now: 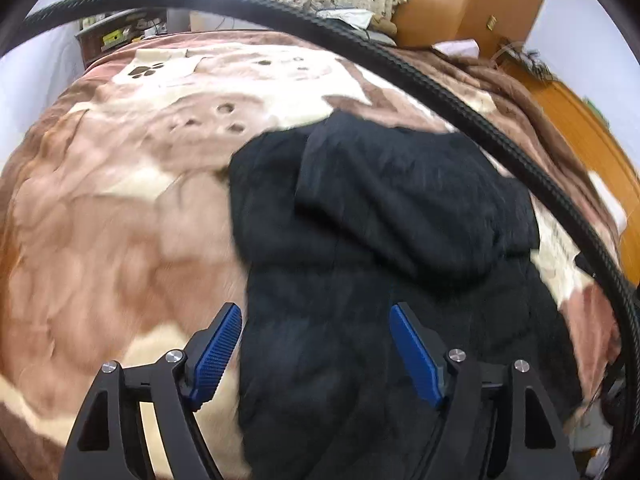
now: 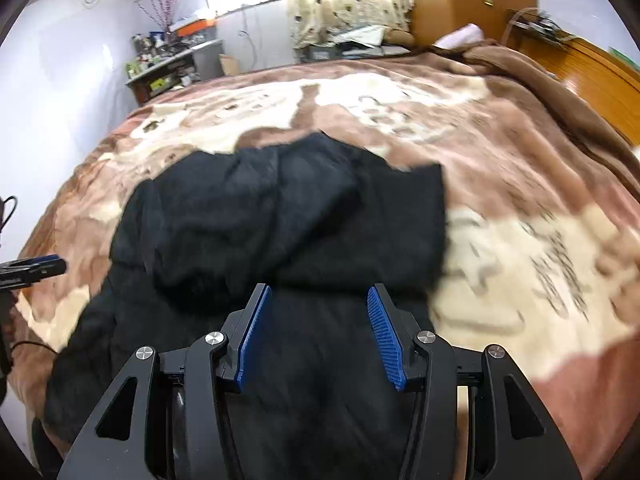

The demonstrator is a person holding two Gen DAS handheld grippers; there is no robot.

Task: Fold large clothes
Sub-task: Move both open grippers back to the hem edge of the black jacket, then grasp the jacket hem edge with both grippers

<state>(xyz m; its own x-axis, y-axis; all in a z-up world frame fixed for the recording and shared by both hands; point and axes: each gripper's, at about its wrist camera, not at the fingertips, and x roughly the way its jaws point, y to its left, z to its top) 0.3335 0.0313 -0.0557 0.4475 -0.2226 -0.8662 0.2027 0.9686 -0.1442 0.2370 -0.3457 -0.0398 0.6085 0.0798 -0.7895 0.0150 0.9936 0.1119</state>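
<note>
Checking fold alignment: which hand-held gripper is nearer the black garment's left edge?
Left. The left hand-held gripper straddles that edge of the black garment; the right hand-held gripper hovers over its middle.

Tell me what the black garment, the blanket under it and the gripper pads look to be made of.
Black garment: matte, soft, thick cloth, perhaps quilted; blur leaves it open.
Blanket: plush fleece, going by its fuzzy nap and soft printed pattern.
Pads of the right hand-held gripper: blue ridged rubber or plastic.
</note>
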